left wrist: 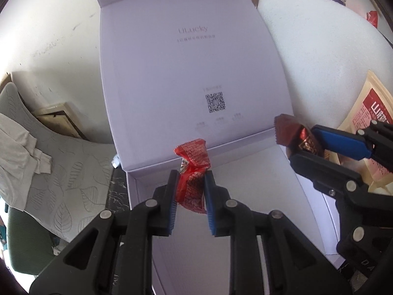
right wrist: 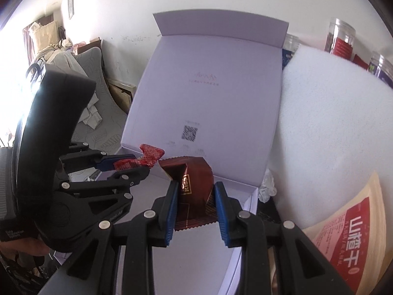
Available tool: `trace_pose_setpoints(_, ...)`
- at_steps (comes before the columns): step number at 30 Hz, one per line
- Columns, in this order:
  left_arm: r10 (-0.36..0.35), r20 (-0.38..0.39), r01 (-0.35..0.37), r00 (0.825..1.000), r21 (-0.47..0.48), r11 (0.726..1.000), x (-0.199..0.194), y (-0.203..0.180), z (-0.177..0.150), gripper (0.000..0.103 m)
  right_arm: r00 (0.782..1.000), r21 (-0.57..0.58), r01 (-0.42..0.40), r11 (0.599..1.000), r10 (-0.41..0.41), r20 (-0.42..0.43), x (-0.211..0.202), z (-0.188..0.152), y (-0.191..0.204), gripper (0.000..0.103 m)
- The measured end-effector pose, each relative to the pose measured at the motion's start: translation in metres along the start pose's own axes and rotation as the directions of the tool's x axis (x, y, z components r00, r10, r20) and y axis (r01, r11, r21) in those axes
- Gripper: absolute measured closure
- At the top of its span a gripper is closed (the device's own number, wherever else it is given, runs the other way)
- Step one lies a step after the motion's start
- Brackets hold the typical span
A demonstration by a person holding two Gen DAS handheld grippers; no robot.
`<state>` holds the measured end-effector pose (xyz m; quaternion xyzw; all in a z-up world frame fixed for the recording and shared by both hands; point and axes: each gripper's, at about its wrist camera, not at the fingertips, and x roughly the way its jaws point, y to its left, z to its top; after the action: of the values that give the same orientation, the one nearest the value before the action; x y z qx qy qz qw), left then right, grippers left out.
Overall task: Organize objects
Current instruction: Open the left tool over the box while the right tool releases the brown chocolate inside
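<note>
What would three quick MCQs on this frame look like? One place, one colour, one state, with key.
1. Where are both held packets?
A. over the open white box
B. over the foam sheet
C. beside the jars

2. What colour is the packet in the left gripper?
A. green
B. bright red
C. blue

3. What state is the box lid in?
A. shut
B. taken off
C. standing open

Key:
1 A: the left gripper and right gripper hang over the white box tray.
2 B: the bright red packet sits between the left pads; the right one clamps a dark red packet.
3 C: the lid stands up behind the tray, QR code showing.
</note>
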<state>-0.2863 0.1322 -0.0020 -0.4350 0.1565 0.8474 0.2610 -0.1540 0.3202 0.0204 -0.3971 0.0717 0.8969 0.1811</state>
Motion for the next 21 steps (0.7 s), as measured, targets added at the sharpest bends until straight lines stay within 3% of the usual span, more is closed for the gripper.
trace_pose_setpoints(4,0.040,-0.014,-0.040,0.999,0.011,0.999,0.011,-0.002,0.000,0.084,0.999,-0.003,0.026,1.000,-0.026,-0.036,0.011,-0.006,-0.005,0.074)
trace_pose_setpoints(13,0.058,-0.059,-0.057,0.997,0.019,0.998,0.029,-0.006,-0.007,0.084,0.995,-0.012,0.016,1.000,-0.017,-0.098,0.031,-0.016,-0.002,0.074)
trace_pose_setpoints(21,0.073,-0.060,-0.076,0.995,-0.038,0.996,0.032,0.003,-0.007,0.084,0.992,-0.005,0.034,0.999,-0.034,-0.123,0.033,-0.019,-0.001,0.073)
